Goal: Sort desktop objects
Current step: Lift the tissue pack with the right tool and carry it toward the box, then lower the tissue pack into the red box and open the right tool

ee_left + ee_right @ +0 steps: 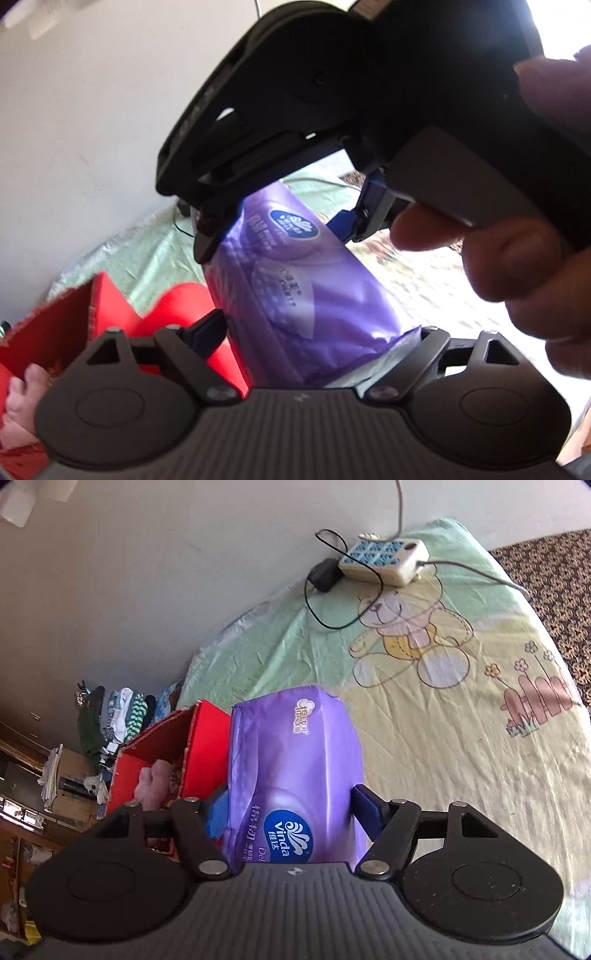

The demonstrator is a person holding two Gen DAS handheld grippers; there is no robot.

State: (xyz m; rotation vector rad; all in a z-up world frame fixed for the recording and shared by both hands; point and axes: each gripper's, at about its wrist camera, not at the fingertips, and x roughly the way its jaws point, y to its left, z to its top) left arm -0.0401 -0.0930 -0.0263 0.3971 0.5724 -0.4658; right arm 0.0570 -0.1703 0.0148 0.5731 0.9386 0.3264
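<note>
While both grippers share one load, the purple tissue pack hangs above the bed with its long axis running straight from one pair of jaws to the other. The right gripper has its jaws clamped across the end that bears the blue logo, and in the left wrist view the left gripper has its jaws pressed on the opposite end, facing the right one head-on. Just left of the pack, and lower, stands the open red box, with something pale pink already inside. Judging by this, the box is the likely destination, so the pack would need to travel sideways, across its own length, with both hands moving together; the left gripper's end seems nearer the box.
</note>
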